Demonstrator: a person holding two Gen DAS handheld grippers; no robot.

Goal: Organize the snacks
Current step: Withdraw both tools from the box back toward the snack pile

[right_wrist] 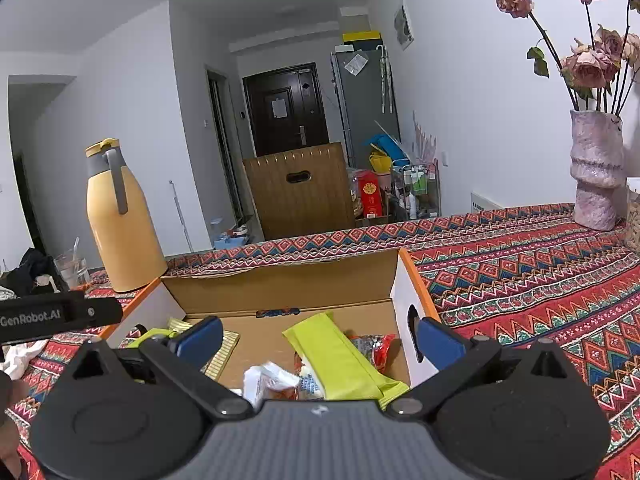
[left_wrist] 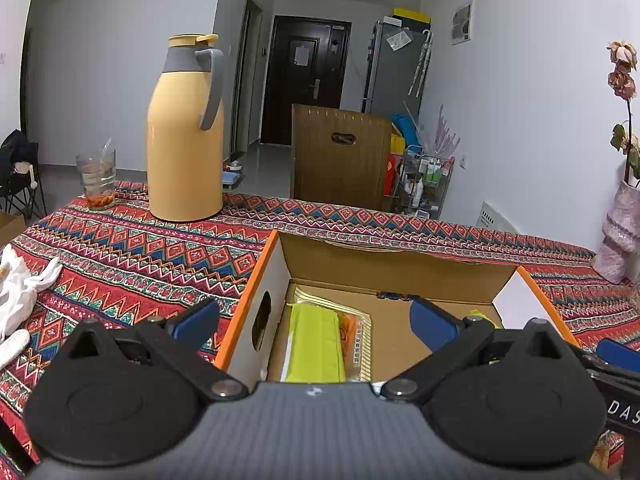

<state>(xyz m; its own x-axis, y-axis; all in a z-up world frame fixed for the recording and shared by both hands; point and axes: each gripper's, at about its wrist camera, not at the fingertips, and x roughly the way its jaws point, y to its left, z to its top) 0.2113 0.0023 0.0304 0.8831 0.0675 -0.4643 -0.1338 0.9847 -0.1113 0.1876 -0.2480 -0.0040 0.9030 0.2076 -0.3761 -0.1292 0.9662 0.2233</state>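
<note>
Lime-green snack packet [right_wrist: 344, 360] lies in cardboard box [right_wrist: 280, 280] on table [right_wrist: 520, 272], long axis diagonal, just ahead of right hand-held gripper [right_wrist: 320, 340]; left hand-held gripper [left_wrist: 314, 320] alongside. Both spread wide, empty.

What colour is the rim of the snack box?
Orange, on the box rim; clearest in the left wrist view.

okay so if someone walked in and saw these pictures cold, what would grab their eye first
Probably the tall yellow thermos jug standing at the far left of the loud red patterned tablecloth. Next, the open cardboard box in the middle, with lime green snack packets inside. At the far right, wilted pink roses lean from a pale vase.
</note>
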